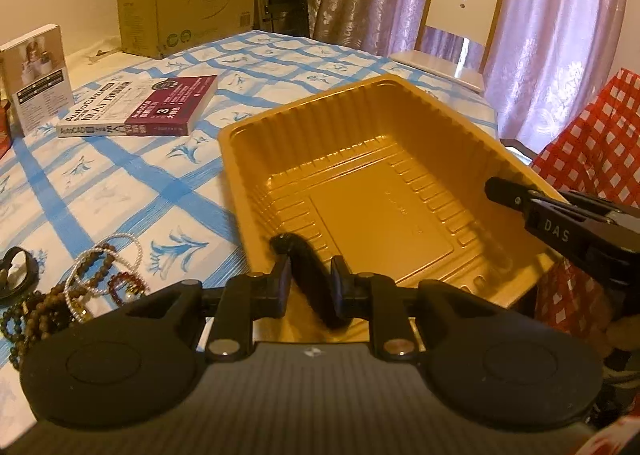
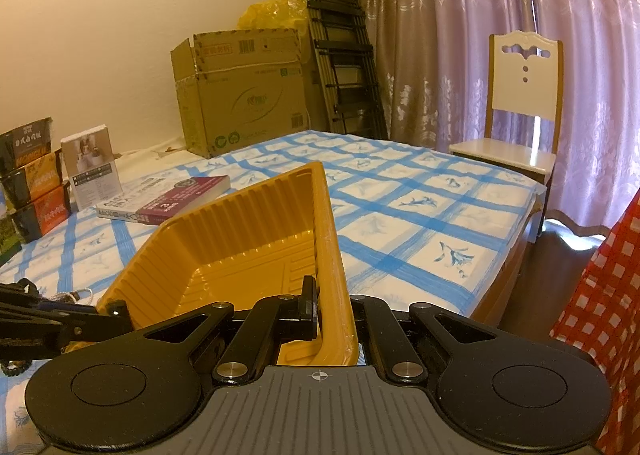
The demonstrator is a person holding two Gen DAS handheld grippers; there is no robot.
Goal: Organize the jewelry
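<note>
1. The step in hand is judged to be the loading of one piece of jewelry into the gold plastic tray [image 1: 384, 211], which stands on the blue-checked tablecloth [image 1: 120, 191].
2. A dark, fuzzy band, blurred and possibly a hair tie or bracelet [image 1: 310, 279], is clamped between the pads of the left gripper [image 1: 311, 285]; it is held over the tray's near rim, with one end reaching above the tray floor.
3. The right gripper [image 2: 332, 309] is closed on the tray's right-hand wall: one finger is seen inside the tray and the wall passes between the jaws, so the tray is steadied.
4. The tray is otherwise empty as far as can be seen; no jewelry lies on its floor.
5. The rest of the jewelry, a heap of beaded bracelets [image 1: 80, 287] in brown, white and dark red, lies on the cloth just left of the left gripper, well outside the tray. A dark ring-shaped item at the far left edge cannot be identified.
6. The next move is judged to call for the left jaws to be parted once the band is fully over the tray floor, so that it drops clear of the rim.
7. The hold on the tray wall should be kept meanwhile, since the light tray could slide or tip.
</note>
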